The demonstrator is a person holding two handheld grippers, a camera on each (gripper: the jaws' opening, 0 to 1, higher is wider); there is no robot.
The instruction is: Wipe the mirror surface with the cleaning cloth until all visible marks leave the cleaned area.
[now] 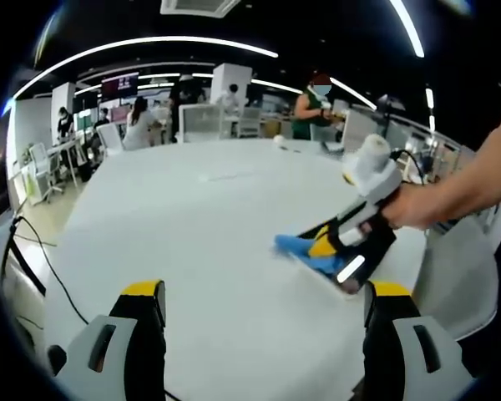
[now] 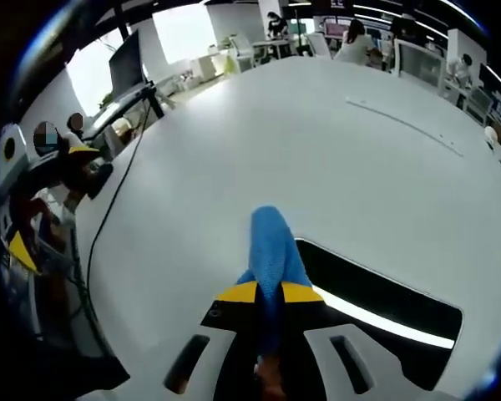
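Observation:
A blue cleaning cloth (image 2: 273, 242) is clamped between the yellow-tipped jaws of my right gripper (image 2: 270, 292) and hangs forward onto the white table. Just right of it lies the mirror (image 2: 384, 305), a dark flat panel reflecting a bright ceiling light. In the left gripper view a hand holds the right gripper (image 1: 324, 246) with the cloth (image 1: 301, 249) pressed down at the mirror's (image 1: 351, 271) near edge. My left gripper (image 1: 265, 292) stands wide open above bare table, short of the cloth. The left gripper (image 2: 50, 200) also appears at the table's far left side.
The large white table (image 1: 209, 217) carries a black cable (image 2: 108, 209) along its left edge. Small items (image 1: 277, 140) sit at the far side. Several people, desks and chairs stand beyond the table. A white chair (image 1: 463, 276) is at the right.

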